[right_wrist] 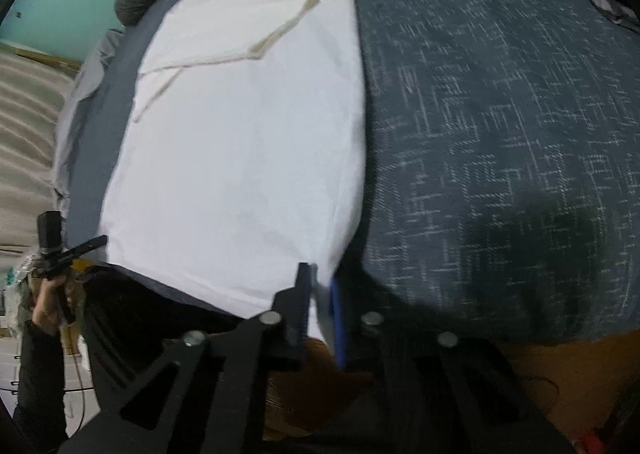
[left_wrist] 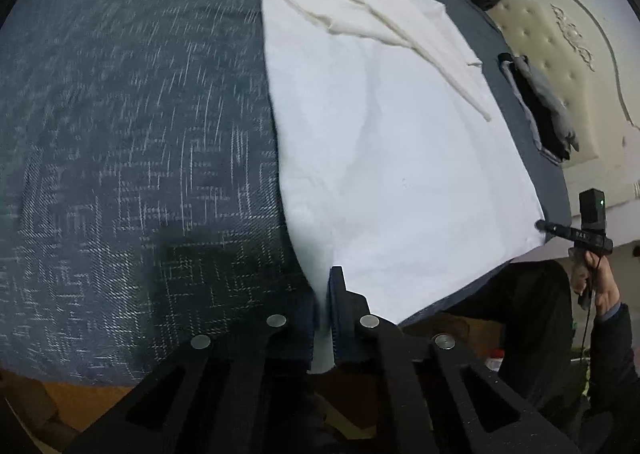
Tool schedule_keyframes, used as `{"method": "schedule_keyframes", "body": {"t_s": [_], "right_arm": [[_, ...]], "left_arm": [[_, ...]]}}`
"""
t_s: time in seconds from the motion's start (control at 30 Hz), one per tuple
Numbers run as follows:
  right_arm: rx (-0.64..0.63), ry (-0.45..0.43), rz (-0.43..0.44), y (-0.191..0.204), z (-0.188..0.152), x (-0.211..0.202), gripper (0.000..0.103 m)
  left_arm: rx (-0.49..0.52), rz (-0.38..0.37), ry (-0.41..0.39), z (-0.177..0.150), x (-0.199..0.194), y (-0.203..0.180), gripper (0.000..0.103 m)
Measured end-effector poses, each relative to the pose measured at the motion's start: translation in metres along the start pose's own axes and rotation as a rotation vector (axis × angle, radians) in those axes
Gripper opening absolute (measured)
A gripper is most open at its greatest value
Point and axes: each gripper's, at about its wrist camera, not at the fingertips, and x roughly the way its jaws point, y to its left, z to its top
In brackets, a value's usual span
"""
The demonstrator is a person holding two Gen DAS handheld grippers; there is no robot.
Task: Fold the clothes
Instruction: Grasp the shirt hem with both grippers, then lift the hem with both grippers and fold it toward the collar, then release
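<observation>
On the bed [left_wrist: 120, 133], each tool [left_wrist: 324, 294] [right_wrist: 320, 290] pinches the white garment's [left_wrist: 400, 173] hem; only left view shows folded clothes [left_wrist: 540, 105].

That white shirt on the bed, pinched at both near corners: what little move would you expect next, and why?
Probably a lift of both corners together, carrying the hem toward the collar end. The left gripper and right gripper are each shut on a near corner of the white shirt, which lies flat on the blue bedspread with its sleeves already folded in, so halving its length looks like the step left.
</observation>
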Motion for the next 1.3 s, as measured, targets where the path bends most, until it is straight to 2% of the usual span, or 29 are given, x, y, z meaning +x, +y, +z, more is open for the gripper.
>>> {"method": "schedule_keyframes", "body": {"t_s": [0.4,0.73,1.03,1.3], "right_arm": [[-0.046,-0.1,0.042,0.017,0.011,-0.033,0.003],[-0.061,-0.153,0.067,0.015,0.025,-0.063,0.003],[-0.078,-0.21,0.082,0.031,0.072,-0.09,0.003],[-0.1,-0.249,0.065,0.047,0.148,-0.105,0.003]], "left_arm": [[0.099,0.03,-0.049,0.008,-0.027,-0.031,0.005],[0.104,0.026,-0.12,0.036,-0.053,-0.044,0.005],[0.09,0.016,-0.177,0.086,-0.075,-0.046,0.005],[0.061,-0.008,-0.228,0.162,-0.083,-0.044,0.005]]}}
